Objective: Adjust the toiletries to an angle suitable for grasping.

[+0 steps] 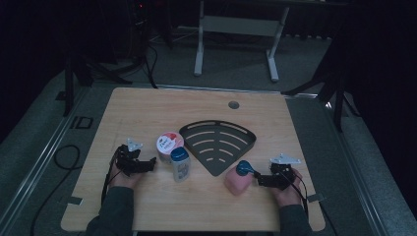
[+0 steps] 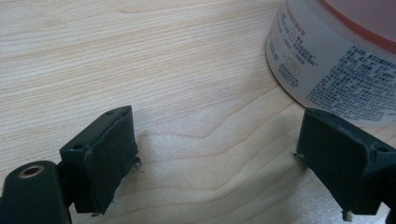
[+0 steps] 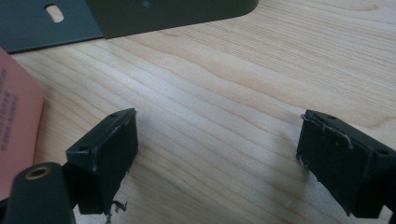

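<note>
On the wooden table stand a white jar with a pink-and-red lid, a pale bottle with a blue cap, and a pink bottle with a blue cap. A dark fan-shaped slotted tray lies at the centre. My left gripper rests low on the table, left of the jar and the pale bottle. In the left gripper view it is open over bare wood, with the jar just beyond its right jaw. My right gripper sits right of the pink bottle. It is open and holds nothing; the pink bottle is at its left.
The tray's edge lies ahead of the right gripper. A round cable hole sits near the table's far edge. Beyond the table stand a white frame and dark stands. Cables trail on the floor at the left.
</note>
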`<action>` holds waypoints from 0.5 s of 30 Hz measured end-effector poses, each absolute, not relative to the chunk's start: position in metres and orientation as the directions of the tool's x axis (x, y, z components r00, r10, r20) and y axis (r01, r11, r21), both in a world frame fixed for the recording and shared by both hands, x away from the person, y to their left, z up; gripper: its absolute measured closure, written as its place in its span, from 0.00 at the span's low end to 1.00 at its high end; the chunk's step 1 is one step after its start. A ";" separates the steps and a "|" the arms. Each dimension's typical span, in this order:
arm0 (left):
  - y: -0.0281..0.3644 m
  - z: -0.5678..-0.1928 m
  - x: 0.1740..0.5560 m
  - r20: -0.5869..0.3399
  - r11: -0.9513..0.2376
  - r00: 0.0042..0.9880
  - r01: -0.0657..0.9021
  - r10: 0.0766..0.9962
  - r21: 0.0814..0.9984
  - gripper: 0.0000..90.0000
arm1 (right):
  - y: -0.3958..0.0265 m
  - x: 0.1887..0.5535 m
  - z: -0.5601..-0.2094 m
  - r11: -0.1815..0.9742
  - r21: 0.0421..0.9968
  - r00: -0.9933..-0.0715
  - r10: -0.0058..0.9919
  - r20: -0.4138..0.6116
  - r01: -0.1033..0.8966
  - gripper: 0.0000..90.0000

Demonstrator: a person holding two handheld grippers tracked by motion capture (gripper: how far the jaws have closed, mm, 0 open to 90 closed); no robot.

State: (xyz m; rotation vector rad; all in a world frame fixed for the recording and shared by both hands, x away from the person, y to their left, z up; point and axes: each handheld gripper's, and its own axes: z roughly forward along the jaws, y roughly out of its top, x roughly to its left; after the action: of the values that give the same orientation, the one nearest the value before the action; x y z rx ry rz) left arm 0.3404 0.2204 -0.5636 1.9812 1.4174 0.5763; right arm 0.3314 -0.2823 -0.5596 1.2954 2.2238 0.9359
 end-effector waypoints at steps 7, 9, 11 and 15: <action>0.221 -0.563 0.340 -0.009 -0.224 0.327 0.667 0.945 0.711 0.16 | -0.282 0.332 -0.560 0.348 0.719 -0.492 0.871 -0.010 0.602 0.13; 0.221 -0.563 0.340 -0.008 -0.224 0.327 0.667 0.945 0.710 0.16 | -0.282 0.332 -0.560 0.345 0.719 -0.489 0.872 -0.008 0.604 0.14; 0.221 -0.563 0.340 -0.009 -0.224 0.327 0.667 0.945 0.711 0.16 | -0.282 0.331 -0.559 0.343 0.719 -0.486 0.874 -0.009 0.604 0.15; 0.221 -0.563 0.340 -0.008 -0.224 0.327 0.667 0.945 0.710 0.16 | -0.283 0.328 -0.555 0.344 0.718 -0.472 0.881 -0.024 0.605 0.33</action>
State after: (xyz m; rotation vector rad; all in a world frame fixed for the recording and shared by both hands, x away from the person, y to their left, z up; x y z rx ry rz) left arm 0.3403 0.2212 -0.5634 1.9774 1.4140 0.5799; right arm 0.3277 -0.2832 -0.5555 1.3037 2.2033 0.9154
